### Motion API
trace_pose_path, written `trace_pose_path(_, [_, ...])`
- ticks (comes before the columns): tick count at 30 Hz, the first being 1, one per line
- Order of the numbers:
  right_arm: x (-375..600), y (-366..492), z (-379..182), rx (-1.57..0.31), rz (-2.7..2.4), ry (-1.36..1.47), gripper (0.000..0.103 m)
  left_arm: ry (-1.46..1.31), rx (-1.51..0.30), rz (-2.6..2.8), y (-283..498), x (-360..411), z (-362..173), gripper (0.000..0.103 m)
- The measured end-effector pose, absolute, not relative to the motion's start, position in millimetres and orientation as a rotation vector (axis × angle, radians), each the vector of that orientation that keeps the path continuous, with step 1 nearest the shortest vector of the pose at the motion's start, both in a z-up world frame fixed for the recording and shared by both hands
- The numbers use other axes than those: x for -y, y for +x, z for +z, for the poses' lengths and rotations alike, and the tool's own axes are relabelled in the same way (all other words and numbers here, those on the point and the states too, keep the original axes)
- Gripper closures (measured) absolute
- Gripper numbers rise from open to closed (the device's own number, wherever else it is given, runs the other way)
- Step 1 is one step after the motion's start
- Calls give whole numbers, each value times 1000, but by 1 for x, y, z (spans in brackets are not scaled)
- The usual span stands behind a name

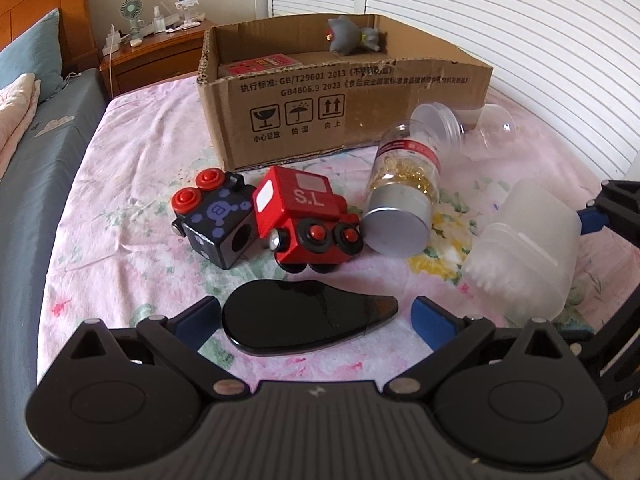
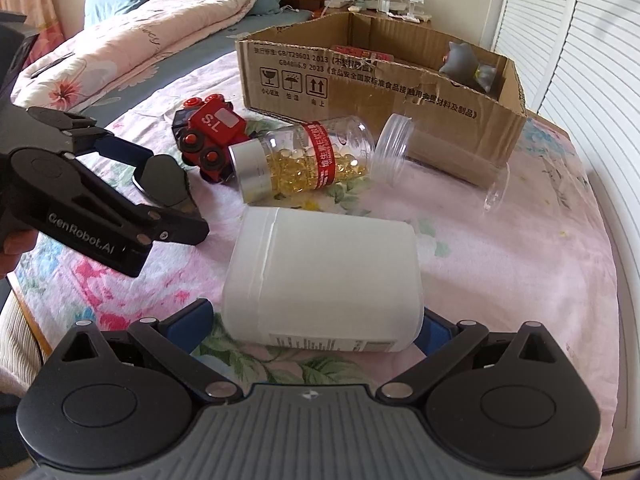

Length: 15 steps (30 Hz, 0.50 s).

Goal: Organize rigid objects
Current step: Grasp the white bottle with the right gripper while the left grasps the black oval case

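Note:
A flat black teardrop-shaped piece (image 1: 308,318) lies on the floral sheet between the open fingers of my left gripper (image 1: 314,322); it also shows in the right wrist view (image 2: 162,180). A white plastic jar (image 2: 324,276) lies on its side between the open fingers of my right gripper (image 2: 316,326); whether the pads touch it is unclear. Beyond stand a red toy engine (image 1: 306,216), a black toy cube with red buttons (image 1: 216,216) and a capsule bottle with a silver cap (image 1: 404,196). A cardboard box (image 1: 340,92) holds a grey toy (image 1: 350,34) and a red box (image 1: 260,65).
A clear lidless jar (image 2: 440,148) lies beside the box. Louvred doors (image 1: 520,40) run along the right. A wooden nightstand (image 1: 152,52) with a fan stands behind the bed. Pillows and a quilt (image 2: 140,24) lie at the left.

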State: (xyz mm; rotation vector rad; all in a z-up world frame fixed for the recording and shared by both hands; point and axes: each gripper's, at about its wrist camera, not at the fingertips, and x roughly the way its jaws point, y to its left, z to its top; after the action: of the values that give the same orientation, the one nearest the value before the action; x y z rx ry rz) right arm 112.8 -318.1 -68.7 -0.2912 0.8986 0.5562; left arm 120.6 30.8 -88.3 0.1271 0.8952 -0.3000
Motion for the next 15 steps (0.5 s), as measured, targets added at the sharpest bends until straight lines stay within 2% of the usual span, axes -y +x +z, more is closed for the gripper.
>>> trace_pose_path(3, [318, 117, -65, -901, 543, -270, 0, 128, -905, -301, 121, -31, -88, 3])
trace_pose_path(9, [311, 124, -58, -910, 519, -275, 1, 135, -909, -317, 121, -31, -85, 10])
trace_pose_path(11, [307, 126, -57, -914, 506, -289, 5, 133, -908, -315, 121, -32, -85, 14])
trace_pose_path(15, [303, 127, -57, -920, 469, -324, 16, 136, -914, -322, 121, -33, -84, 14])
